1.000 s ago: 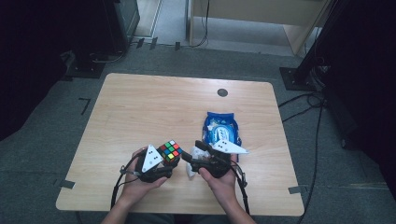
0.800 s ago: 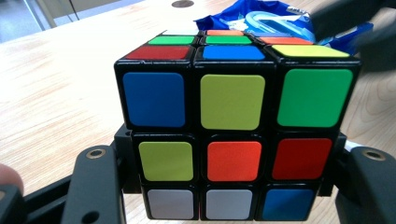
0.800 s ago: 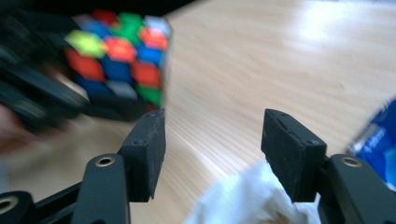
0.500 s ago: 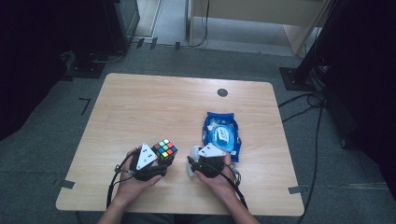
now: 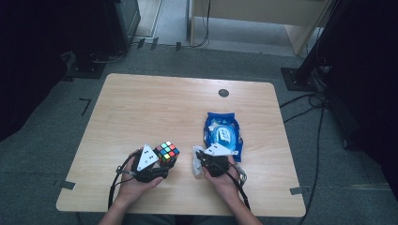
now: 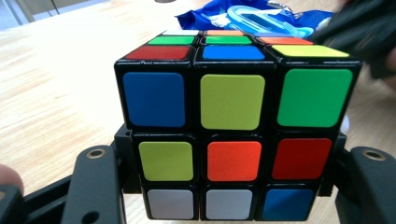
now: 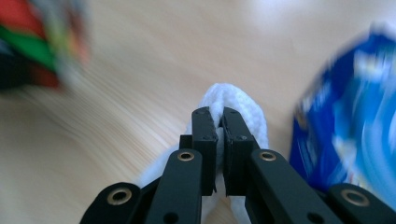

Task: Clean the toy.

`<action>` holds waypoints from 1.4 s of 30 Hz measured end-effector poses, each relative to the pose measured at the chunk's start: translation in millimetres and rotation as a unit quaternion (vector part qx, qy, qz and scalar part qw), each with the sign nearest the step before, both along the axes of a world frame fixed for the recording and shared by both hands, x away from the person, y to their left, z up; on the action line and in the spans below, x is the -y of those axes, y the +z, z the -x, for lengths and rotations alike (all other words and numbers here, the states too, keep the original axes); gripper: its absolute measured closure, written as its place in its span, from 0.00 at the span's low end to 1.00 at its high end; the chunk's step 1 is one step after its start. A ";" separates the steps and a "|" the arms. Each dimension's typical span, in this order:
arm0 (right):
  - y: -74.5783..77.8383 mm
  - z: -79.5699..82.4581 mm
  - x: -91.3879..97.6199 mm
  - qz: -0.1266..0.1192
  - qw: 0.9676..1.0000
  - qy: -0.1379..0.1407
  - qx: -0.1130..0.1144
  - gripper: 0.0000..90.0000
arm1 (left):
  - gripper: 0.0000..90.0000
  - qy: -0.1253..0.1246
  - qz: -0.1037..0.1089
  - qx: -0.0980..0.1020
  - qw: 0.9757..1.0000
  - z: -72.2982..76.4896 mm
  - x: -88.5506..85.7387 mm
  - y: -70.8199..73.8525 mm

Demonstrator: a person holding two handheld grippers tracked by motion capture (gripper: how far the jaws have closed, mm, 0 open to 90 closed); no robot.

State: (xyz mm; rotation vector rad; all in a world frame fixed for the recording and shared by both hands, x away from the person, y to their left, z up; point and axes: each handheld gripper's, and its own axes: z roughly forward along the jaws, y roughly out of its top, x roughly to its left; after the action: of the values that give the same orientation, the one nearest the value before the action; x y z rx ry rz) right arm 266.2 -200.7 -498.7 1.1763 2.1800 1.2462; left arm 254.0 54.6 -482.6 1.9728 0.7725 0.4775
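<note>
Since the cube (image 6: 232, 135) is clamped firmly in the left hand-held gripper (image 5: 157, 168) near the counter's (image 5: 155, 103) front edge, the white wipe (image 7: 233, 109), just pinched by the closing right hand-held gripper (image 5: 199, 165), should be rubbed gently, cube kept steady.

Black jaws, brass-ringed screw holes, grey triangular plates, black cables

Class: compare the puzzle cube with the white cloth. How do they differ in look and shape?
The puzzle cube is rigid, square-edged and many-coloured; the white cloth is soft, crumpled and plain. The cube sits in the left tool, the cloth in the right tool. Both are clamped.
</note>
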 end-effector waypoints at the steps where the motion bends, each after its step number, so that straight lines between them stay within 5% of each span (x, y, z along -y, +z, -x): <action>1: 4.4 1.9 0.3 -0.010 1.000 0.005 0.008 0.97 | 0.38 -0.004 -0.001 -0.001 1.000 0.3 1.5 -0.5; 4: 40.9 19.9 -2.3 -0.070 0.994 0.046 0.072 0.97 | 0.38 -0.011 -0.005 -0.001 1.000 1.7 5.6 -1.3; 8: 71.9 38.1 -11.8 -0.118 0.982 0.099 0.112 0.97 | 0.38 -0.024 -0.009 -0.001 1.000 5.8 13.1 -1.0; 12: 73.1 45.7 -26.1 -0.106 0.980 0.120 0.114 0.97 | 0.38 -0.036 -0.008 0.000 0.999 10.4 21.3 -0.6; 27: 60.1 43.1 -43.1 -0.089 0.982 0.126 0.110 0.96 | 0.38 -0.065 -0.022 0.027 0.997 21.2 33.1 1.6; 35: 57.9 36.9 -34.3 -0.084 0.985 0.092 0.116 0.96 | 0.38 -0.062 -0.014 0.036 0.997 22.3 29.8 5.4; 39: 51.0 28.0 -22.4 -0.068 0.989 0.058 0.117 0.96 | 0.38 -0.056 -0.009 0.037 0.998 20.7 25.8 6.9; 42: 41.3 19.1 -12.2 -0.048 0.994 0.029 0.095 0.96 | 0.38 -0.050 0.004 0.038 0.998 18.2 19.9 10.3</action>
State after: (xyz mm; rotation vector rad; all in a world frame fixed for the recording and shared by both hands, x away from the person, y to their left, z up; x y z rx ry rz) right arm 247.1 -188.5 -457.3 0.9898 2.0482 1.4389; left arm 235.9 34.7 -472.3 1.9646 0.6246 0.4857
